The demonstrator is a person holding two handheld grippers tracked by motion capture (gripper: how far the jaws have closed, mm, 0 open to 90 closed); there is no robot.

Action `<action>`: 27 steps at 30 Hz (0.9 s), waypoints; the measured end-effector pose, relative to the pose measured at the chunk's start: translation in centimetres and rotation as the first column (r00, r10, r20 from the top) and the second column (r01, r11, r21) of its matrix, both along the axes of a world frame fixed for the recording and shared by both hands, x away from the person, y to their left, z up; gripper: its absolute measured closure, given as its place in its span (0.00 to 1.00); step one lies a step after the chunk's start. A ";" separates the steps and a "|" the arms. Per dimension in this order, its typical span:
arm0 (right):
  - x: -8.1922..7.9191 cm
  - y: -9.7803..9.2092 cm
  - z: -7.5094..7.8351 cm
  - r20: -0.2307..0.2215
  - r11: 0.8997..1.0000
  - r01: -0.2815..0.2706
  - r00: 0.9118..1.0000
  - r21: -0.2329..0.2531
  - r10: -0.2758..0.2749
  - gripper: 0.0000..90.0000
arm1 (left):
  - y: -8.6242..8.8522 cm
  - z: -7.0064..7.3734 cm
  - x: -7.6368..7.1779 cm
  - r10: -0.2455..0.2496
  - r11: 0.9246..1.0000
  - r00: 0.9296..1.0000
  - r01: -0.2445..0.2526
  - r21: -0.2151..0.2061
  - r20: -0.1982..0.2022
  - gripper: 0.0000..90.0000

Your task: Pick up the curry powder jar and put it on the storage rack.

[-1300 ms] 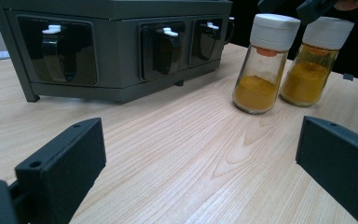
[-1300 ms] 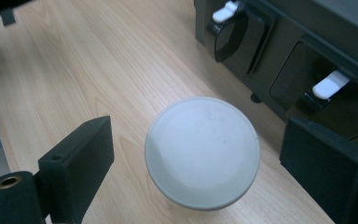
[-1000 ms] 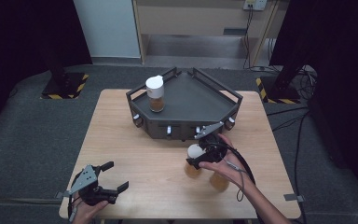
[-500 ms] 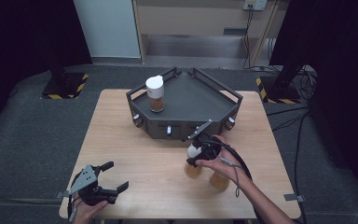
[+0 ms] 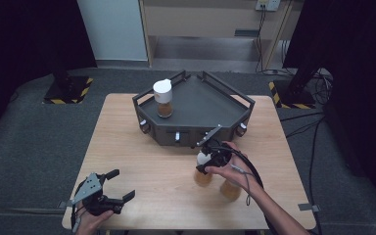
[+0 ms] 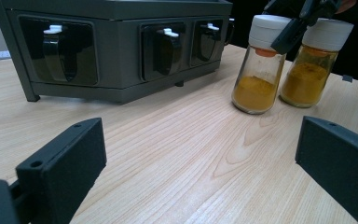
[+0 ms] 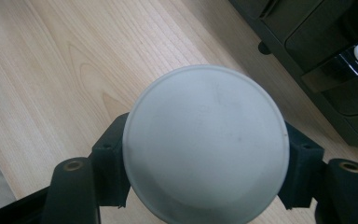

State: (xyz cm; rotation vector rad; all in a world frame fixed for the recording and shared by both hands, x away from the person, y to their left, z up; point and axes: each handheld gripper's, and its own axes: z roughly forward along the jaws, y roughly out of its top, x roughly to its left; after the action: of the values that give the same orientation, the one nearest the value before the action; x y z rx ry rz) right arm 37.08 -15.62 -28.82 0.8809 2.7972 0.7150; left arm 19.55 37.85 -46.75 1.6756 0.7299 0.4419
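Observation:
Two glass jars of yellow-orange powder with white caps stand side by side on the wooden table (image 5: 142, 161). My right gripper (image 5: 210, 159) is shut on the cap (image 7: 205, 149) of the left jar (image 6: 258, 70), one finger (image 7: 114, 163) on each side. That jar (image 5: 203, 175) rests on the table in front of the dark grey rack (image 5: 196, 107). The second jar (image 5: 230, 190) (image 6: 314, 65) stands just right of it, under the hand. A third capped jar (image 5: 163, 100) stands on the rack's top at its left. My left gripper (image 5: 115, 188) (image 6: 200, 158) stands open at the near left, holding nothing.
The rack's front face (image 6: 121, 46) has several dark pockets with small white knobs. Bare wood lies between my left gripper and the jars. Dark floor surrounds the table, and cables trail at the right.
My right gripper has turned slightly while staying on the jar's cap. The left gripper has not moved.

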 end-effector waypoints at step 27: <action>0.5 -0.4 5.7 0.039 0.999 0.017 0.999 0.035 -0.018 0.37 | 0.0 0.0 0.1 0.003 1.000 1.000 -0.003 -0.005 -0.008 0.01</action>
State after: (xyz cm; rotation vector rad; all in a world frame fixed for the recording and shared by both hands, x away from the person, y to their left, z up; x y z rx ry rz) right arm 37.55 -16.02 -23.08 0.8864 2.7474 0.7711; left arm 19.60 37.88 -46.77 1.6732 0.7385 0.4352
